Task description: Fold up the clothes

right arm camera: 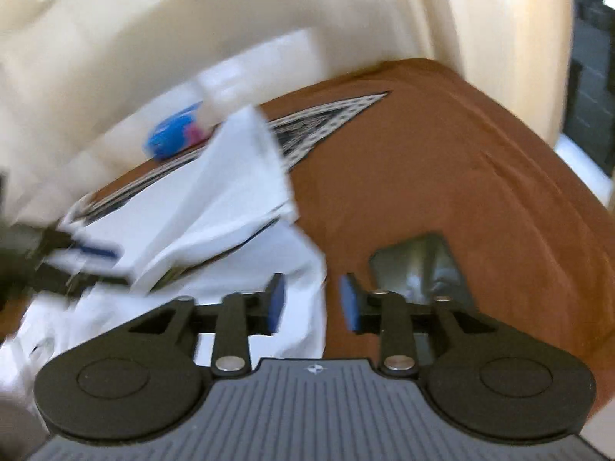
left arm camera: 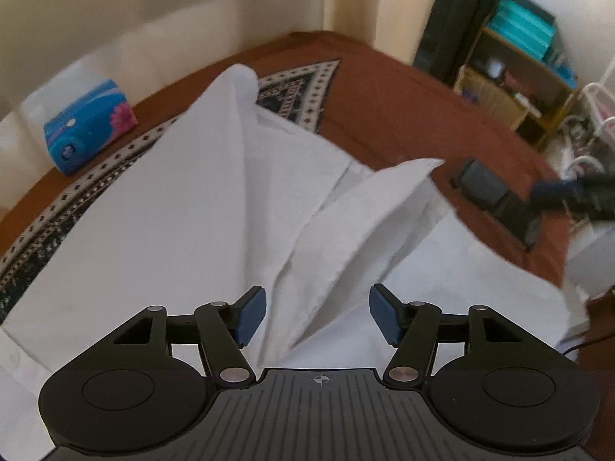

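left gripper (left arm camera: pixel 317 315) open, white shirt (left arm camera: pixel 184 207) lengthwise away from it

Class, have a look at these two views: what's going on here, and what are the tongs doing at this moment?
A person with tongs in each hand is folding a white shirt on a brown table with a patterned cloth. The left tongs hang open above the shirt's creased middle, gripping nothing. The right tongs are open too, at the shirt's edge. A blue tissue pack sits at the back.
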Available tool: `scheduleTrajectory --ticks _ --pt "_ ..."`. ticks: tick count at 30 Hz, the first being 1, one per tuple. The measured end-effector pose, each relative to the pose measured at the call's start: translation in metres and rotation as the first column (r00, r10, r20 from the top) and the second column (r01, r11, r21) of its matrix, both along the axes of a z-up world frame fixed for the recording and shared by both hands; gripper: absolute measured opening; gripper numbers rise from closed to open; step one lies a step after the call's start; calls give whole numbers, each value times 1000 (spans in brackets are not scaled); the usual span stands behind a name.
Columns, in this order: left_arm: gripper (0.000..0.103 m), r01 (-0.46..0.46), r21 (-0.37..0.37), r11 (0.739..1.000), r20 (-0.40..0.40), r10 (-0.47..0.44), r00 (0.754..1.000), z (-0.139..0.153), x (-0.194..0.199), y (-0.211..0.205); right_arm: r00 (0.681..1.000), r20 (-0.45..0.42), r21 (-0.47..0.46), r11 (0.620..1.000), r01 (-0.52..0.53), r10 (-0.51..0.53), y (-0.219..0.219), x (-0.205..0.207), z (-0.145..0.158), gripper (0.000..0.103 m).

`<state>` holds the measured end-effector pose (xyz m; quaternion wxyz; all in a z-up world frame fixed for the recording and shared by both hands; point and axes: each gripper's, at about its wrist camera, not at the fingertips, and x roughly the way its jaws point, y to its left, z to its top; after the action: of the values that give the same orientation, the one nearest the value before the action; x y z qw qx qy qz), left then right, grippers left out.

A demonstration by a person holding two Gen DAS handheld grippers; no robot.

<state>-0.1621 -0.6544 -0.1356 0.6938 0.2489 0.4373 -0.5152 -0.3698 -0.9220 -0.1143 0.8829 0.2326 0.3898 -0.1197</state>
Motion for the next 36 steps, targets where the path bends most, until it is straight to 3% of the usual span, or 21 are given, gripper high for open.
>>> scheduleTrajectory --ticks 1,4,6,11,12,13,14,18,20,22,24,27,28,30,31,33,36 --pt "74 22 12 1000 13 -22 1000 -2 -4 -1 999 -22 15 999 -33 34 7 -9 -2 59" --pt "74 68 49 996 31 -70 997 -11 -15 -1 990 -88 82 991 -102 109 25 -33 -15 58" --pt "74 90 75 993 34 -93 995 -19 -21 -1 983 -135 108 988 -107 121 34 -49 -29 58" --pt "74 103 112 988 27 -107 994 -30 -24 2 979 -158 161 982 -101 127 41 -65 -54 58" --pt "74 103 123 987 29 -107 994 -32 -24 1 980 -157 173 980 -97 125 41 -62 -57 47" --pt "74 103 130 986 36 -109 993 -32 -25 1 979 -161 187 978 -92 123 41 -59 -57 27" --pt "74 104 136 985 42 -111 993 -32 -26 1 979 -166 202 976 -87 122 40 -56 -57 0" --pt "76 100 134 986 49 -107 993 -33 -27 9 978 -205 81 997 -18 35 28 -62 -29 0" --pt "78 93 149 984 53 -102 993 -40 -29 12 955 -297 28 999 28 -19 16 -63 -34 0" --pt "78 87 164 983 57 -97 994 -47 -31 14 909 -417 15 999 38 -29 7 -62 -54 0" --pt "78 69 129 989 66 -78 995 -38 -30 20 921 -388 9 999 44 -37 5 -62 -49 0" --pt "78 24 71 997 98 -31 995 -24 -25 26 977 -211 -3 999 42 -42 9 -47 -8 6" --pt "79 -6 54 999 125 -1 992 -20 -21 26 986 -164 -24 1000 15 -19 13 -34 4 13" --pt "79 -65 57 996 154 56 986 -20 -9 24 991 -121 -107 992 -68 55 22 0 17 54" --pt "79 -94 65 993 149 84 985 -22 -2 24 989 -115 -158 981 -115 97 27 20 21 61" --pt "79 -152 67 986 124 143 982 -22 10 32 976 -120 -222 954 -203 180 32 59 21 62" --pt "79 -209 52 977 92 204 975 -18 22 44 965 -95 -201 945 -259 245 34 110 16 59"
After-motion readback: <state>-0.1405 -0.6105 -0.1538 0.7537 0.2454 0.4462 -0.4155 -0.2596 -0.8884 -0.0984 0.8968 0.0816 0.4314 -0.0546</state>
